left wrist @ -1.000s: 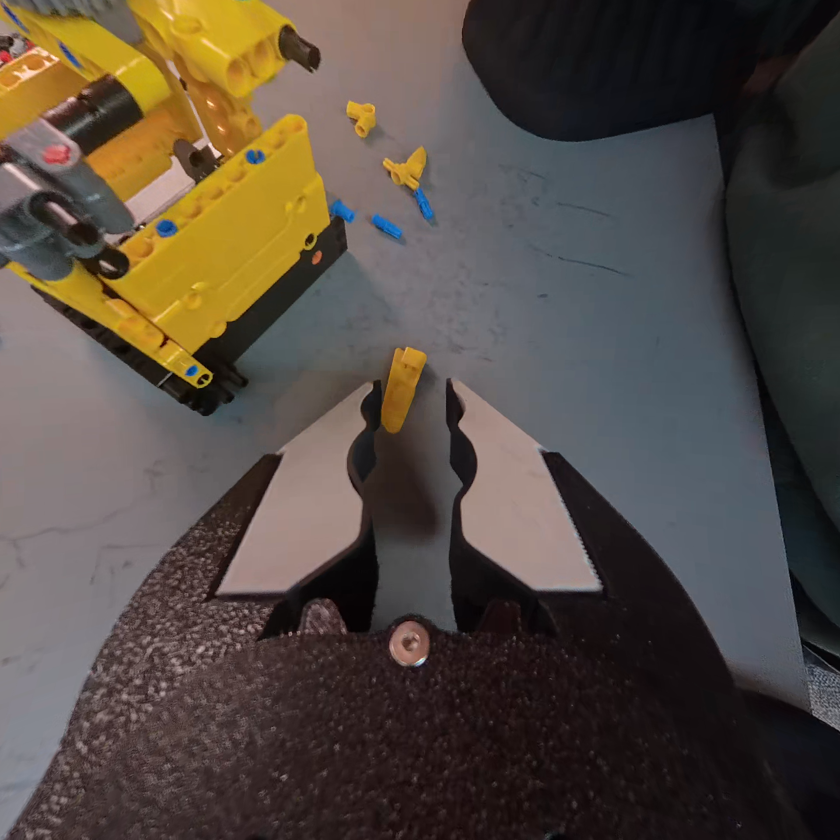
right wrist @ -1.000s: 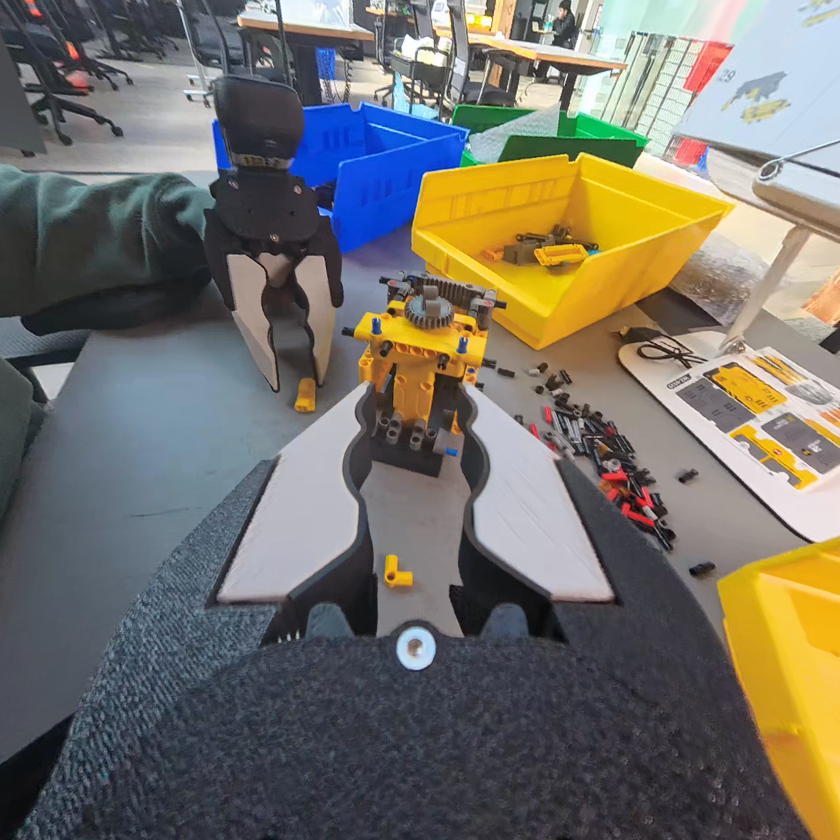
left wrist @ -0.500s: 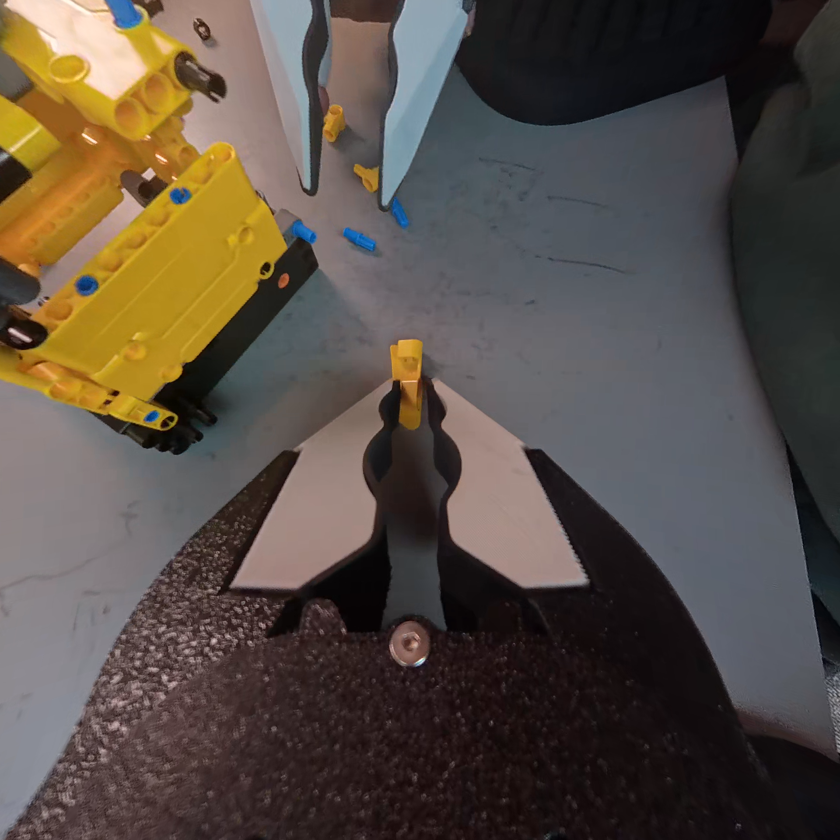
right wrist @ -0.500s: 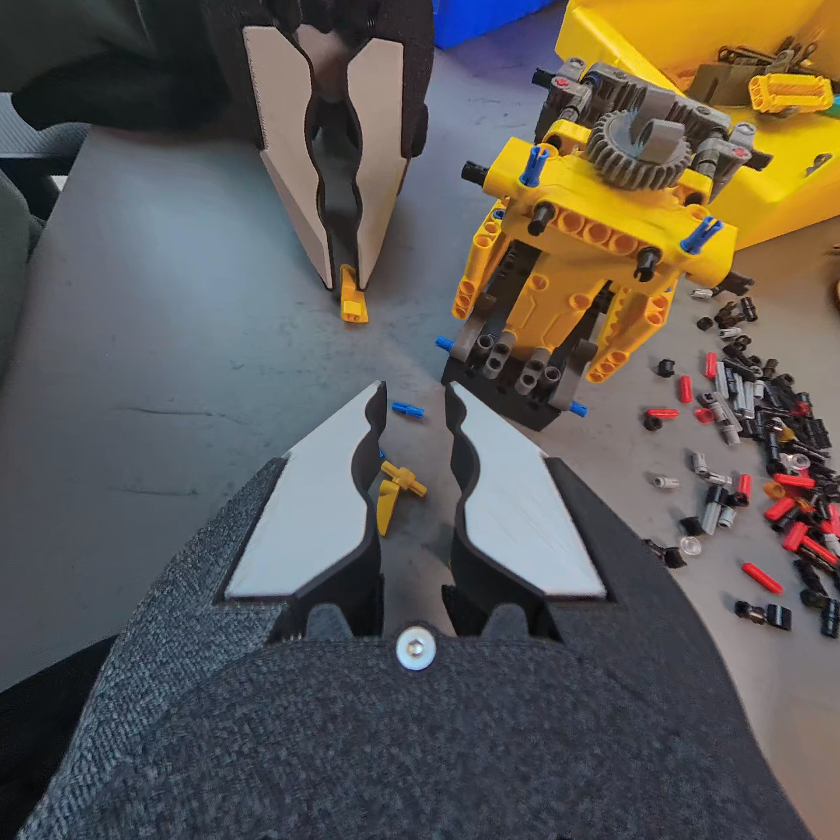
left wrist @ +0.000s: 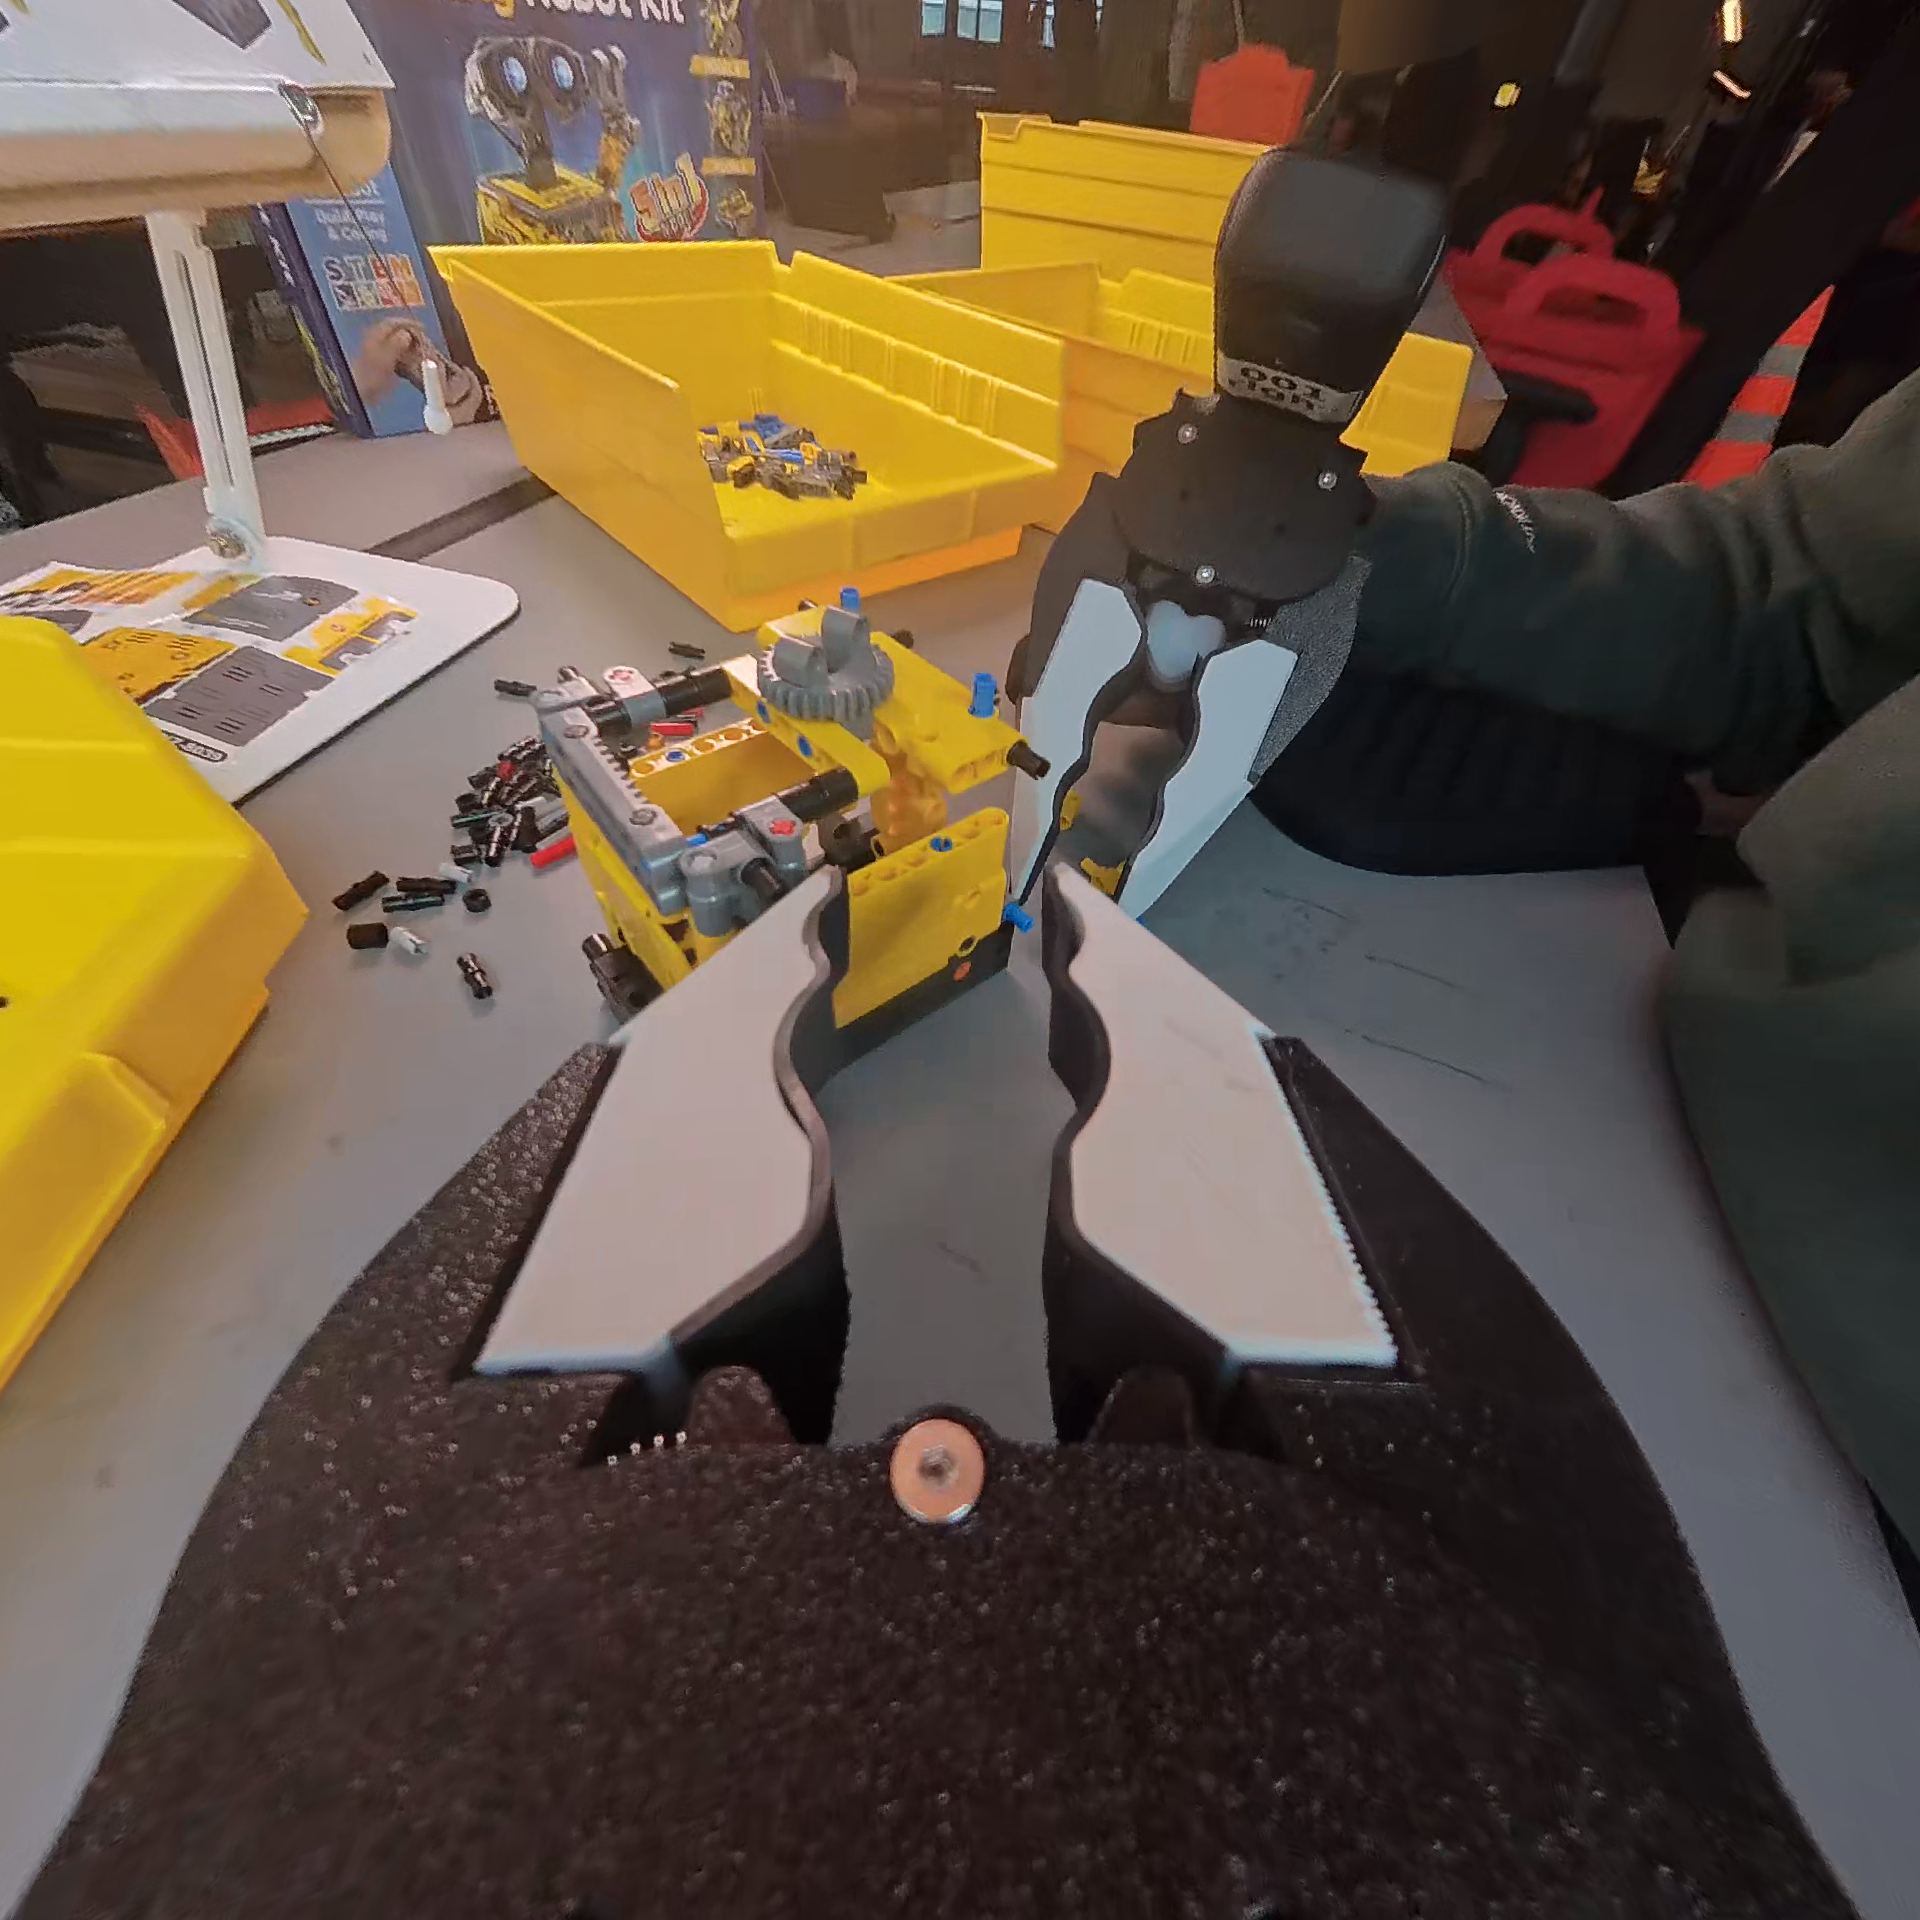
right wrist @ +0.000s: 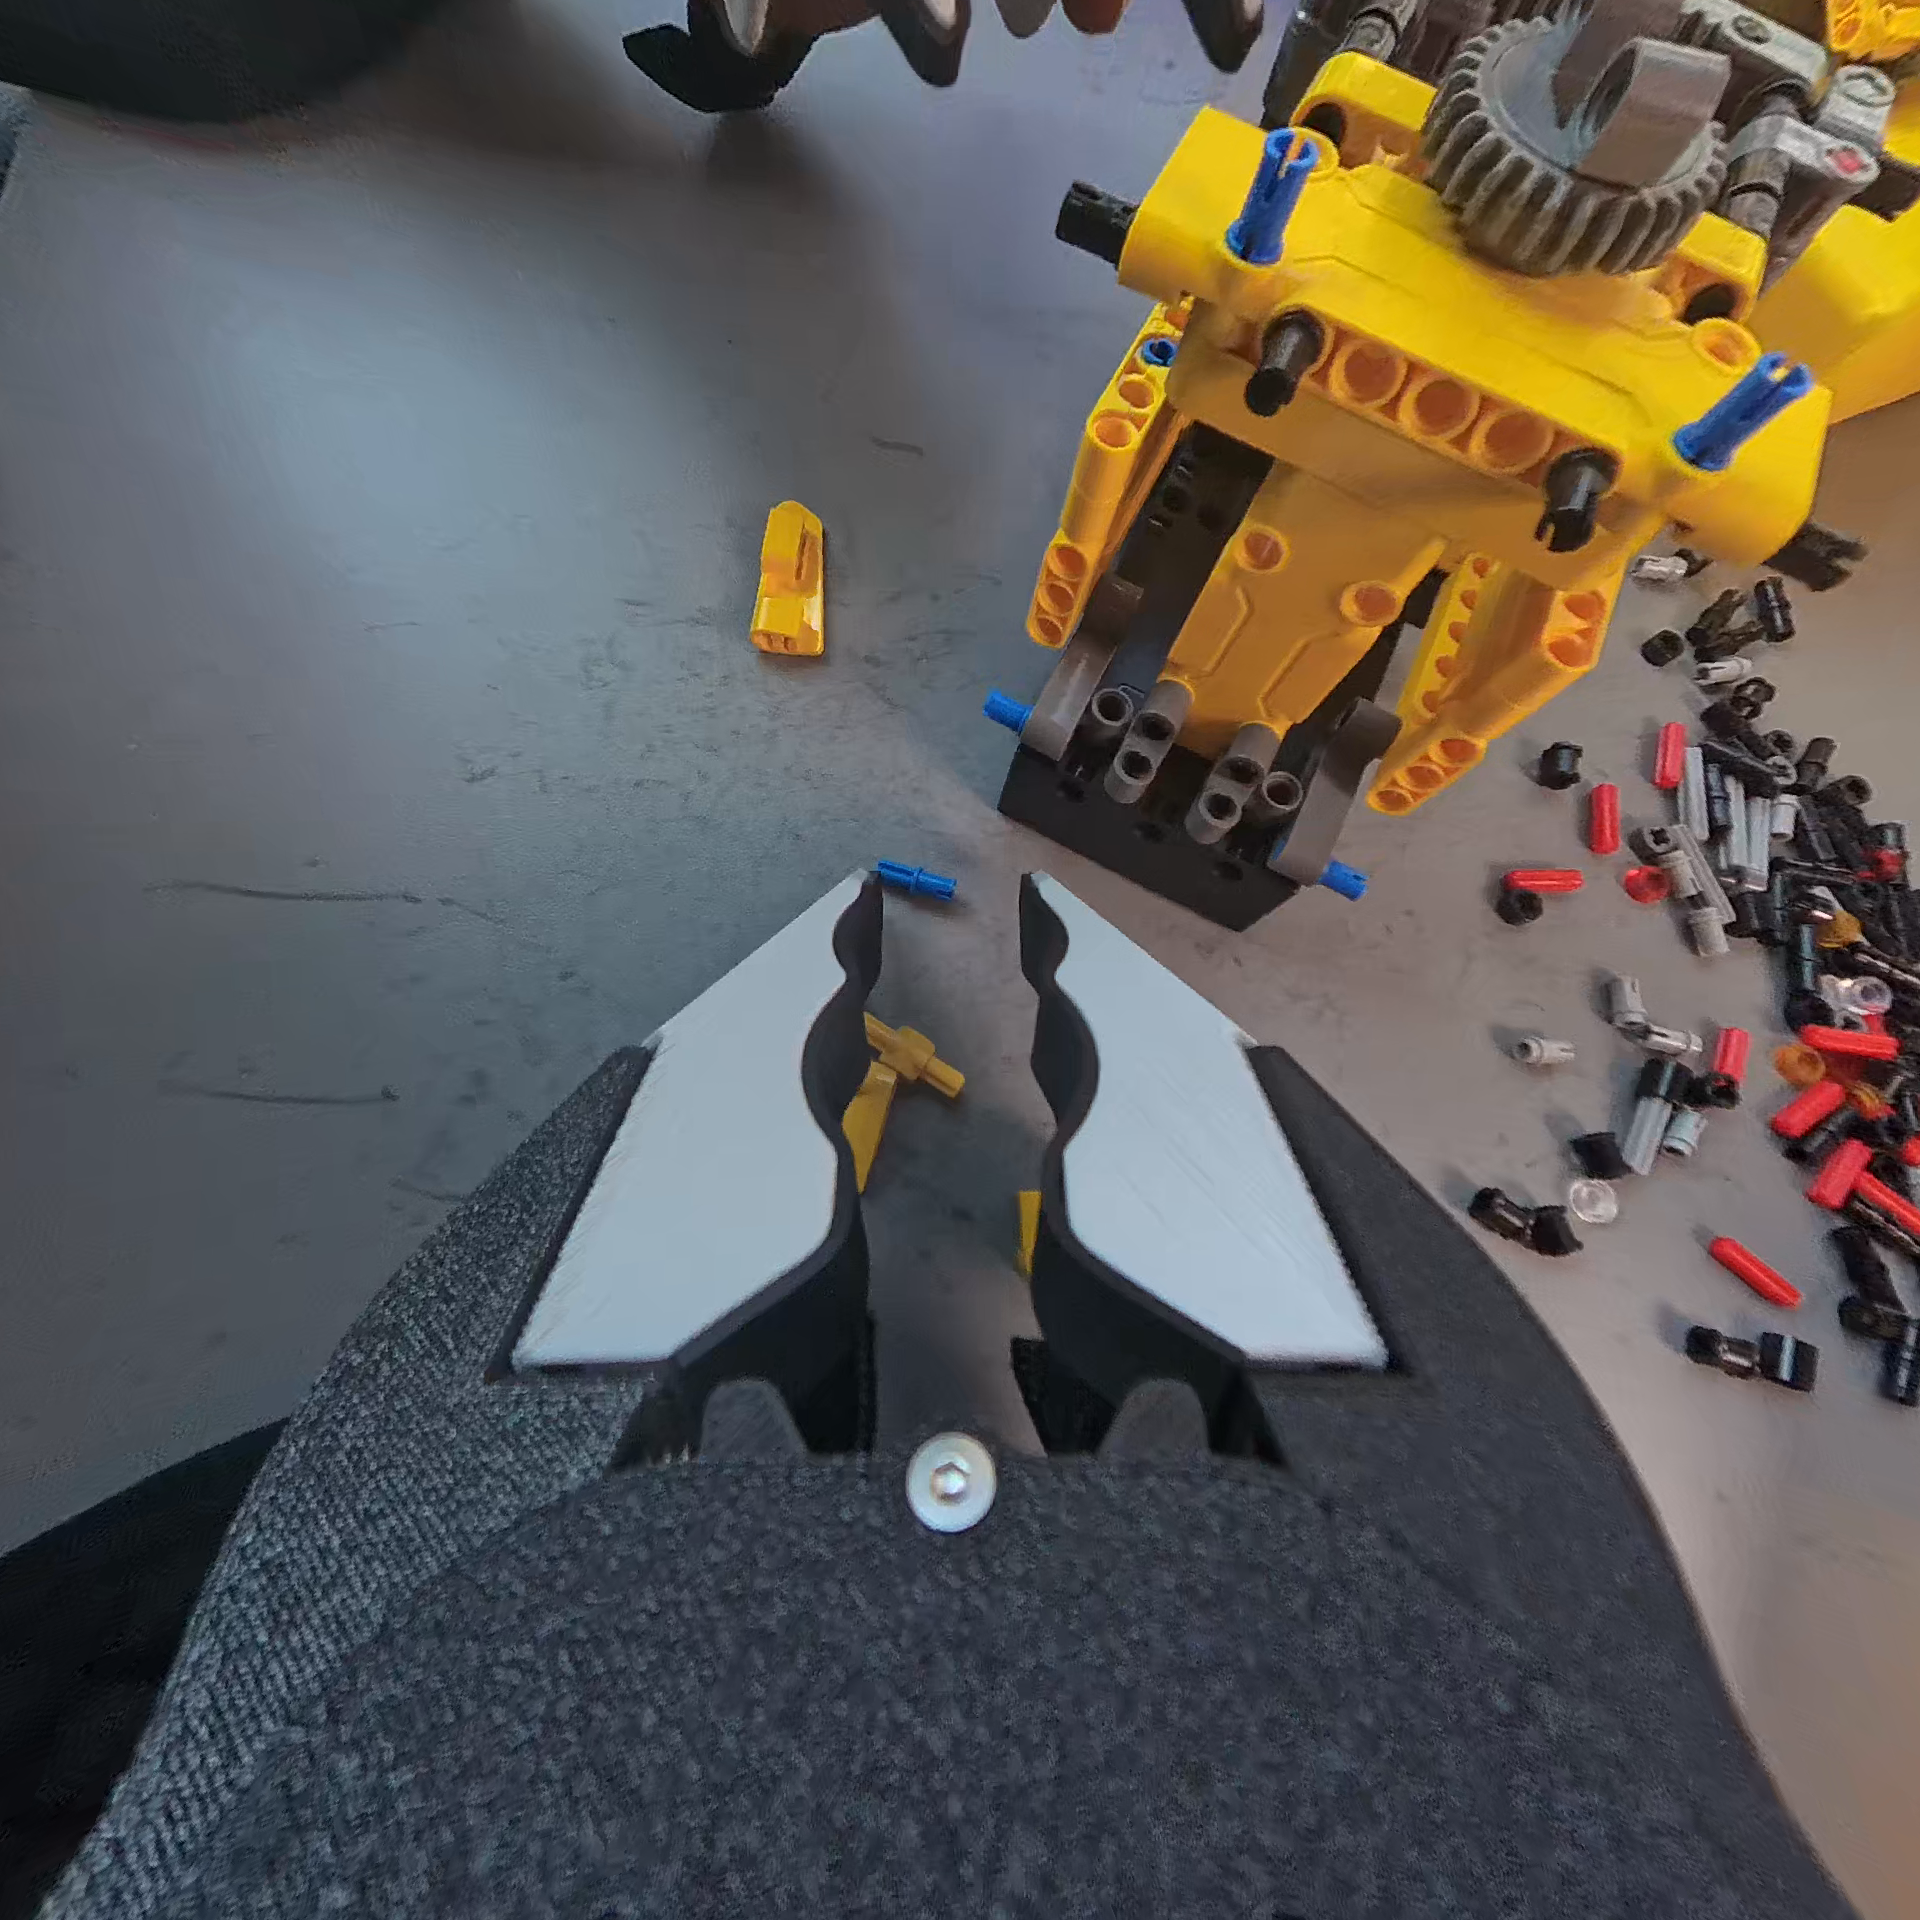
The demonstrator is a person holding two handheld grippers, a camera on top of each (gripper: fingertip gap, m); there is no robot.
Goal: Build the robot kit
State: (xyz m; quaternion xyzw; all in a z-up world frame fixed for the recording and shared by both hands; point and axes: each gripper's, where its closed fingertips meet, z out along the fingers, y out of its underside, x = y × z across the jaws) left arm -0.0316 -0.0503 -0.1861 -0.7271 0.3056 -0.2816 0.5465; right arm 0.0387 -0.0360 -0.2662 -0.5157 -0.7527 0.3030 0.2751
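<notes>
Nearest to us in the right wrist view, the right gripper [right wrist: 948, 894] hangs low over the grey table [right wrist: 364, 520] with its fingers [right wrist: 727, 1122] parted and nothing between them in their grip. On the table under the gap lies a small yellow cross-shaped connector [right wrist: 902, 1070], close against the inner side of the left finger, and a further sliver of yellow piece [right wrist: 1028, 1231] shows at the edge of the right finger. Just beyond the left fingertip lies a blue pin [right wrist: 914, 881]. Farther out, alone on bare table, rests a short yellow block piece [right wrist: 790, 580], apart from both grippers. To its right stands the yellow and black brick model [right wrist: 1382, 488], topped by a grey gear [right wrist: 1569, 135] and set with blue pins, and beyond its right side spreads a scatter of small black, red and grey pins [right wrist: 1787, 935]. In the left wrist view, the left gripper [left wrist: 940, 894] is held above the table, its fingers spread wide and empty, pointing toward the model [left wrist: 790, 810]. Past it we see the right gripper [left wrist: 1081, 878] tipped downward beside the model, held at the end of a dark green sleeve [left wrist: 1610, 623]. Behind lie an open yellow bin [left wrist: 790, 416] with a few pieces in it and an instruction sheet [left wrist: 229, 644] on a white stand.
</notes>
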